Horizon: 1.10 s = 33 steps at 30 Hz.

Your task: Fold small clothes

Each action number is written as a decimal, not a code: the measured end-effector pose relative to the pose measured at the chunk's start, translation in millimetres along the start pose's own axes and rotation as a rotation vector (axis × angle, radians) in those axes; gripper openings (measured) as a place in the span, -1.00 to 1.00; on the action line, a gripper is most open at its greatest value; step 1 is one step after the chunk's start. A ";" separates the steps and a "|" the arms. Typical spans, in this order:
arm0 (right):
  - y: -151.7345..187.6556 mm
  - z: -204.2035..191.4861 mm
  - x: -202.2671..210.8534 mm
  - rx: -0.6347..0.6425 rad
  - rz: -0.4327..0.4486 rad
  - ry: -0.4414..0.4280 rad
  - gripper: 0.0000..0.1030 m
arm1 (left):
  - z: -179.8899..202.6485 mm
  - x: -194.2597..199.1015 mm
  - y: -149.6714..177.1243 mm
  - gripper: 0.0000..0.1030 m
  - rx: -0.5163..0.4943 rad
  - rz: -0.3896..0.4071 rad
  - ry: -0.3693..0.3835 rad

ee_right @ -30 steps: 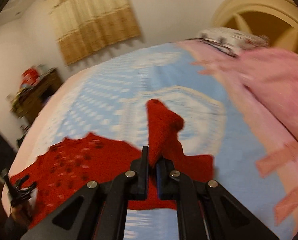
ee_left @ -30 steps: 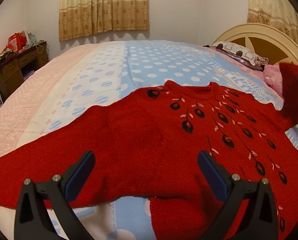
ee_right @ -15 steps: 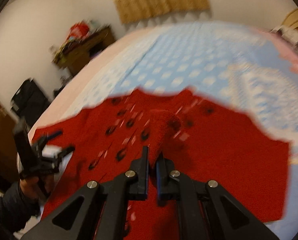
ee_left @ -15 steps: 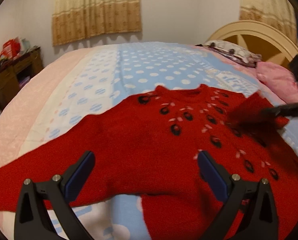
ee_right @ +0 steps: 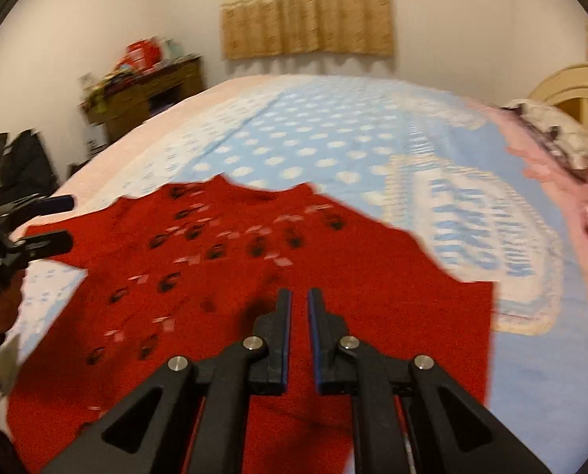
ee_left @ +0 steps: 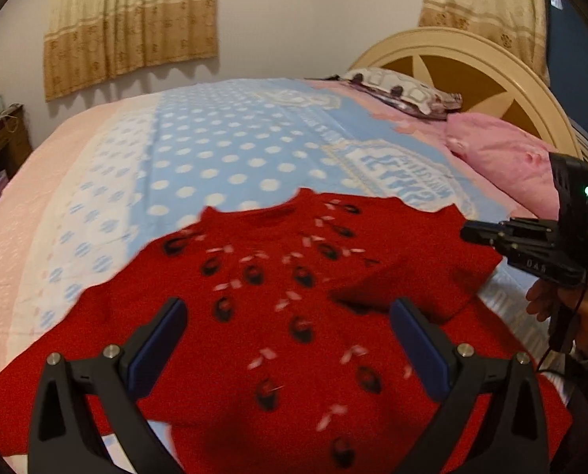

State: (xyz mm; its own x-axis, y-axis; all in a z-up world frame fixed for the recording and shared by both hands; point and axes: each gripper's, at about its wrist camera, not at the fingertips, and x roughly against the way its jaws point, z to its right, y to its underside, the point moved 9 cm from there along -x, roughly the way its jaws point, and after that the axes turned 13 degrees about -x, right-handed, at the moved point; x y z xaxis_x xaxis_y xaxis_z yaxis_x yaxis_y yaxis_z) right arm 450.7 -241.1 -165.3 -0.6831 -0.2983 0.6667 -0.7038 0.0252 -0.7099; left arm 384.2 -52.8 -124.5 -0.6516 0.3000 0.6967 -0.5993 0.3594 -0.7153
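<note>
A red knitted sweater (ee_left: 294, 316) with black and pink leaf motifs lies front up on the bed; it also shows in the right wrist view (ee_right: 254, 276). Its right sleeve (ee_left: 424, 276) lies folded across the chest. My left gripper (ee_left: 290, 339) is wide open and empty, hovering over the sweater's lower middle. My right gripper (ee_right: 300, 304) hovers over the folded sleeve with its jaws a narrow gap apart and nothing between them. It also shows at the right of the left wrist view (ee_left: 468, 233).
The bed has a blue polka-dot and pink cover (ee_left: 234, 158). A pink pillow (ee_left: 503, 158), a patterned pillow (ee_left: 400, 91) and a cream headboard (ee_left: 472, 55) are at the right. A cluttered wooden desk (ee_right: 144, 91) stands beyond the bed.
My right gripper carried the right sleeve over the chest, laid it down and let go, jaws now slightly apart. My left gripper stayed open and shifted over the sweater.
</note>
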 end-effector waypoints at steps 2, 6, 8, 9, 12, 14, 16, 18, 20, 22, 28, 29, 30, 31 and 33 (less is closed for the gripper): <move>-1.0 7.4 4.3 -0.031 0.007 -0.067 -0.84 | 16.2 -11.4 -2.3 1.00 -0.003 -0.018 0.030; 5.4 13.4 10.3 -0.009 0.000 -0.111 -0.83 | 39.7 -30.6 -0.8 1.00 -0.005 -0.068 0.065; 4.3 15.3 15.9 -0.011 0.031 -0.111 -0.74 | 47.6 -37.5 0.7 1.00 -0.024 -0.092 0.056; -0.7 21.0 24.1 -0.029 0.076 -0.112 -0.60 | 51.4 -42.4 2.7 1.00 -0.037 -0.106 0.049; -8.4 26.0 37.3 -0.042 0.137 -0.169 0.46 | 60.4 -55.8 7.8 1.00 -0.025 -0.148 0.073; -11.3 30.2 41.0 -0.052 0.167 -0.192 0.94 | 63.7 -63.8 9.8 1.00 -0.017 -0.163 0.080; -10.9 28.5 44.2 -0.066 0.168 -0.252 0.98 | 68.5 -74.6 12.0 1.00 -0.024 -0.191 0.083; -10.6 21.1 51.1 -0.057 0.201 -0.316 0.98 | 70.6 -84.6 14.7 0.99 -0.004 -0.214 0.102; -9.3 12.4 55.4 -0.027 0.221 -0.342 0.98 | 73.0 -92.8 18.1 0.93 0.020 -0.236 0.131; -8.9 10.6 54.4 -0.010 0.234 -0.307 0.98 | 75.5 -97.4 21.3 0.71 0.054 -0.243 0.173; -6.9 33.0 50.8 -0.052 0.279 -0.277 0.98 | 75.8 -95.8 20.3 -0.22 0.089 -0.229 0.188; -6.3 36.2 51.0 -0.062 0.280 -0.284 0.98 | 77.3 -94.1 18.7 -0.59 0.092 -0.222 0.212; -5.9 40.3 52.2 -0.072 0.285 -0.286 0.98 | 78.5 -94.3 16.4 -0.72 0.093 -0.218 0.232; -6.2 42.3 52.8 -0.074 0.291 -0.279 0.98 | 78.4 -91.0 13.6 -0.72 0.092 -0.207 0.234; -8.0 46.1 55.6 -0.069 0.321 -0.246 0.98 | 79.7 -83.9 6.6 -0.76 0.069 -0.176 0.235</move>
State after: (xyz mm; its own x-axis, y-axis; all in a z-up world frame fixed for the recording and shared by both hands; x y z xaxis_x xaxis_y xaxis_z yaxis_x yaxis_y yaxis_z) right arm 427.4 -301.8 -133.0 -0.8088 -0.4840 0.3340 -0.4800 0.2153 -0.8504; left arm 397.9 -146.0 -192.0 -0.4144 0.4380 0.7978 -0.7288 0.3654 -0.5791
